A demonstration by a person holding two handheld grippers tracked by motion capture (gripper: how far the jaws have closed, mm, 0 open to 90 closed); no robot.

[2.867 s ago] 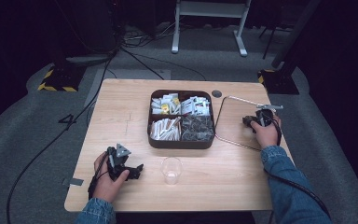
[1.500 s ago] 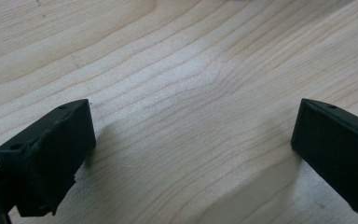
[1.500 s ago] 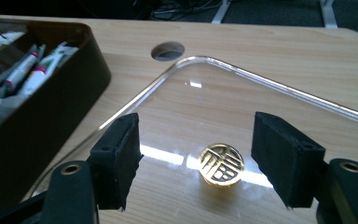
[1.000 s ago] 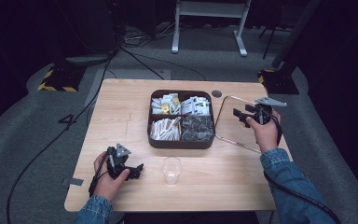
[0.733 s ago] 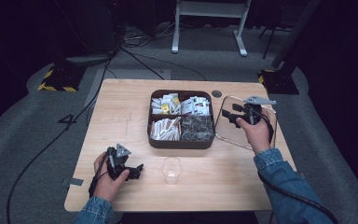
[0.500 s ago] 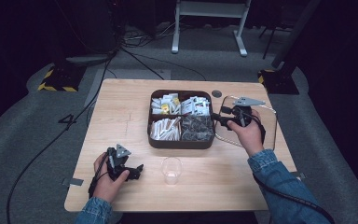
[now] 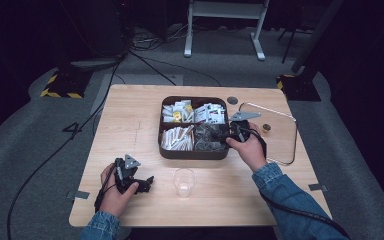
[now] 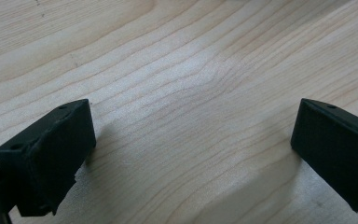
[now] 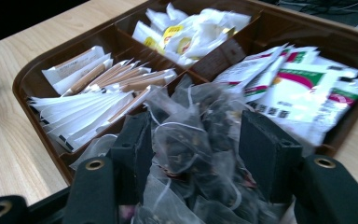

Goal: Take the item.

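A dark brown tray (image 7: 194, 154) with four compartments sits mid-table. Its near right compartment holds a pile of clear mesh tea bags (image 9: 186, 135). My right gripper (image 7: 225, 139) reaches into that pile from the right; its jaws have just been closing, and they stand partly open (image 9: 193, 126) with a tea bag between them, not clearly pinched. My left gripper (image 7: 147, 181) rests at the table's near left, and its jaws (image 8: 191, 126) are wide open over bare wood. A clear plastic cup (image 7: 184, 182) stands upright in front of the tray.
The other compartments hold white and brown stick packets (image 9: 98, 88), yellow-marked sachets (image 9: 186, 32) and white sachets with red and green print (image 9: 303, 84). A glass lid (image 7: 275, 135) with a small knob (image 7: 266, 128) lies flat right of the tray.
My right hand has moved left from over the glass lid to the tray's near right compartment and dipped into the tea bags. The left hand has stayed put.
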